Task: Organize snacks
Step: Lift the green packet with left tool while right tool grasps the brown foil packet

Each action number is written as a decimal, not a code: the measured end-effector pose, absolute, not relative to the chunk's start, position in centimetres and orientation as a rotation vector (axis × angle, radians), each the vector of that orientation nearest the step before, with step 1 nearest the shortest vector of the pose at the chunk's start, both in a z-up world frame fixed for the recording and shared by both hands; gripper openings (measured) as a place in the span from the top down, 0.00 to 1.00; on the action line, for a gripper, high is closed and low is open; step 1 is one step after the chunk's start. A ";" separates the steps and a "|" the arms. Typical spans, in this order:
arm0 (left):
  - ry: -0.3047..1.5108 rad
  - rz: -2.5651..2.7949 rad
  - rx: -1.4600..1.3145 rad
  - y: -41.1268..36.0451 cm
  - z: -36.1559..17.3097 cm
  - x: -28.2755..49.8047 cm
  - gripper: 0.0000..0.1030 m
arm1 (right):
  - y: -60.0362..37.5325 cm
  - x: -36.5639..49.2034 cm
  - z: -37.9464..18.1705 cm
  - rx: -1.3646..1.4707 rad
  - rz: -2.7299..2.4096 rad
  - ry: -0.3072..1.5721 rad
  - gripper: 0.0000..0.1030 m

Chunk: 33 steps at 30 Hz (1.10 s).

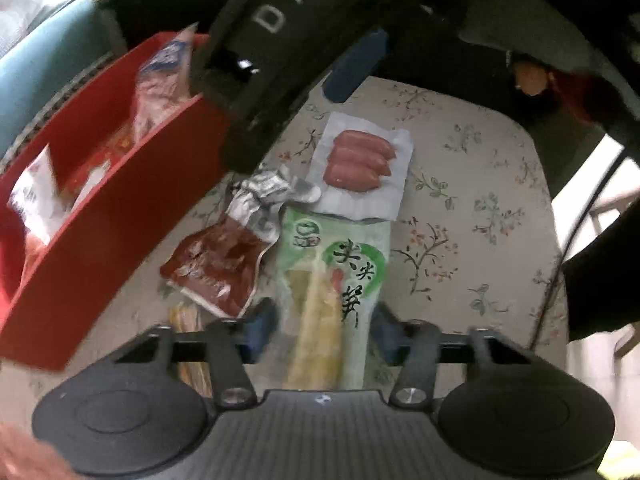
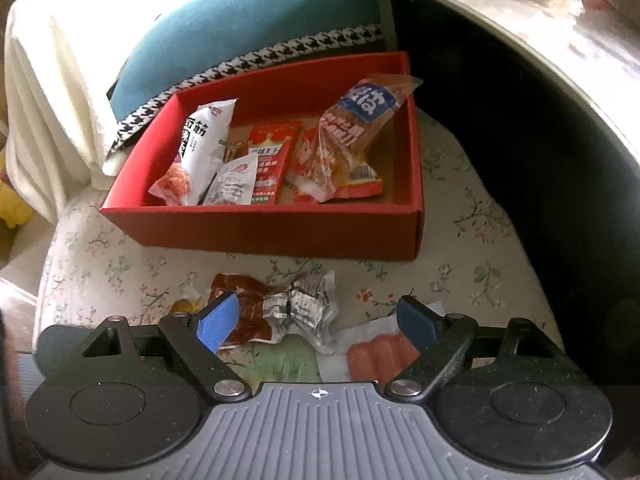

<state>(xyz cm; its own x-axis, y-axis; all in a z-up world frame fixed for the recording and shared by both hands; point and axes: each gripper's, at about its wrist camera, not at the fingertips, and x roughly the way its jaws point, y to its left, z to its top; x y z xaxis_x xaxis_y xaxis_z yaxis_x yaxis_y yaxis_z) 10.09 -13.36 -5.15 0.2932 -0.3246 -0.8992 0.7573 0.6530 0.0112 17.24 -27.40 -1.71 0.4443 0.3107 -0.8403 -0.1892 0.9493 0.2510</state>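
Observation:
A red box (image 2: 280,232) on a floral cushion holds several snack packets, among them a clear one with a blue label (image 2: 360,128). In front of it lie a brown-and-silver packet (image 2: 276,312), a sausage pack (image 2: 380,354) and a green bamboo-shoot packet (image 1: 332,280). My left gripper (image 1: 322,326) is open, its fingers on either side of the green packet's lower end. My right gripper (image 2: 316,324) is open and empty above the brown packet and sausages. In the left wrist view the box (image 1: 100,232) is at left, the sausages (image 1: 360,160) lie beyond the green packet, and the right gripper (image 1: 280,60) hangs above.
A teal cushion (image 2: 248,20) with houndstooth trim and a white cloth (image 2: 52,80) lie behind the box. A glossy table edge (image 2: 560,40) curves at the right. A small yellow packet (image 1: 188,320) lies by the brown one. The cushion's edge (image 1: 556,240) drops off at right.

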 end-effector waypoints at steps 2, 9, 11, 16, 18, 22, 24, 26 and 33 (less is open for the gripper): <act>1.105 -0.750 0.371 -12.1 -4.7 10.1 0.76 | -27.0 17.0 -1.5 0.107 0.327 1.058 0.13; 1.068 -0.597 0.187 -7.2 -1.8 9.3 0.77 | -25.3 16.1 -1.5 -0.042 0.374 1.039 0.15; 1.044 -0.557 0.135 -5.4 -0.7 8.9 0.77 | -24.6 15.5 -1.9 -0.125 0.400 1.035 0.17; 1.025 -0.499 0.000 -1.2 0.5 9.5 0.77 | -22.0 14.3 -2.5 -0.366 0.565 1.009 0.18; 1.037 -0.497 -0.048 -0.1 0.2 9.9 0.77 | -20.3 14.3 -2.8 -0.500 0.642 1.008 0.18; 1.054 -0.501 -0.092 0.8 -0.2 10.3 0.76 | -17.6 16.0 -4.2 -0.652 0.775 1.061 0.18; 1.060 -0.500 -0.113 1.3 -0.4 10.4 0.76 | -16.9 16.8 -5.2 -0.715 0.769 1.053 0.10; 1.074 -0.494 -0.137 2.0 -0.6 10.5 0.75 | -16.8 18.2 -6.1 -0.718 0.767 1.097 0.10; 1.131 -0.468 -0.211 3.3 -1.5 10.9 0.73 | -18.1 19.3 -6.1 -0.568 0.740 1.156 0.12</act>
<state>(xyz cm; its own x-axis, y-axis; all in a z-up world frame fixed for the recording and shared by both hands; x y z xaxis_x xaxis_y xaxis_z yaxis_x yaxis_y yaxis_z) 10.93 3.33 -1.53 0.3423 -0.4612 -0.8186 0.2519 0.8844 -0.3929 19.32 -18.09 -6.12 0.2191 0.2241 -0.9496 -0.7685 0.6393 -0.0264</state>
